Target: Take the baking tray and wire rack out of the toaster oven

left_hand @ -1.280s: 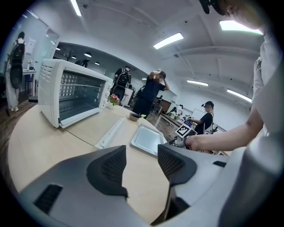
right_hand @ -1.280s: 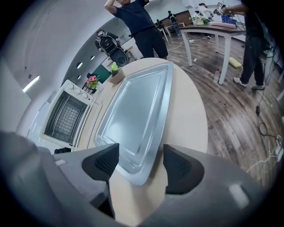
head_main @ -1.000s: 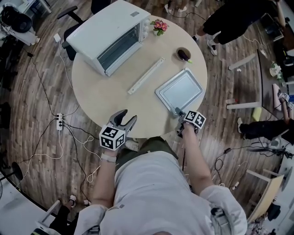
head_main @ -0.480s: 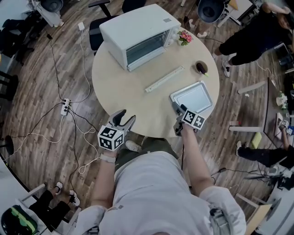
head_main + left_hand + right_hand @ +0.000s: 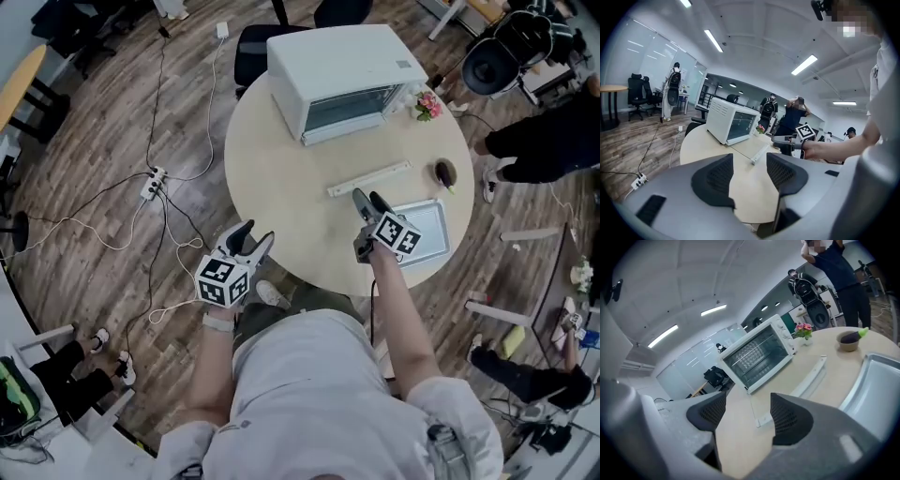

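The white toaster oven (image 5: 342, 80) stands at the far side of the round table (image 5: 281, 202); a wire grid shows inside it (image 5: 754, 355). The silver baking tray (image 5: 431, 230) lies empty on the table at the right (image 5: 872, 385). My right gripper (image 5: 367, 199) hovers open and empty just left of the tray, its jaws (image 5: 747, 420) pointing toward the oven. My left gripper (image 5: 251, 234) is open and empty at the table's near-left edge, and its view (image 5: 750, 176) looks across the tabletop to the oven (image 5: 732, 125).
A long white bar (image 5: 368, 178) lies between oven and tray. A small flower pot (image 5: 428, 105) and a bowl holding an eggplant (image 5: 444, 172) sit at the right rim. Cables and a power strip (image 5: 152, 183) lie on the floor at left. Chairs and people surround the table.
My right gripper has moved from the tray's near corner forward to its left side, nearer the white bar. The head view has shifted. The left gripper has barely moved.
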A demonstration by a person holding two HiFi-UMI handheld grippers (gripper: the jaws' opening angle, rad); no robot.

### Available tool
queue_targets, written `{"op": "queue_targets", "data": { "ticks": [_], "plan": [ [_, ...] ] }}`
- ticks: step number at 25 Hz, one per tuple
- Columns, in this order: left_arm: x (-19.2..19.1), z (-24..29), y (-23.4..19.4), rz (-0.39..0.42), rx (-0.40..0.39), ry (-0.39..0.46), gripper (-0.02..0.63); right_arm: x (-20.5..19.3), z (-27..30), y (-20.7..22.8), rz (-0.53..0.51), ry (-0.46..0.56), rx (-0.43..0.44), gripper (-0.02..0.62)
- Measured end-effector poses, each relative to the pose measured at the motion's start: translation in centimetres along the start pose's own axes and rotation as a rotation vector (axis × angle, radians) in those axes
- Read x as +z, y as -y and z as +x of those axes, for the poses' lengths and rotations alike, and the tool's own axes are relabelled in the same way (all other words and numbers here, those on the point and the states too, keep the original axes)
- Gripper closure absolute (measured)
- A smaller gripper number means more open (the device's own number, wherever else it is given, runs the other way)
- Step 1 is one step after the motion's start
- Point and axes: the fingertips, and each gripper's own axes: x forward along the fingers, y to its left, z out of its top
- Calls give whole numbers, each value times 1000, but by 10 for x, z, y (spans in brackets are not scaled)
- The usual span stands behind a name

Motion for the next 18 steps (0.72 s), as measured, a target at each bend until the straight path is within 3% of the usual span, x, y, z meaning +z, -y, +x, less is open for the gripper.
{"op": "queue_targets", "data": {
  "ticks": [10,18],
  "plan": [
    [3,-7,-10,-65,141,24,393,50,74,-29,-70,51,180,313],
    [2,-2,-21,-96,232,8,393,82,135,-30,-114,90,248,322]
  ]
}}
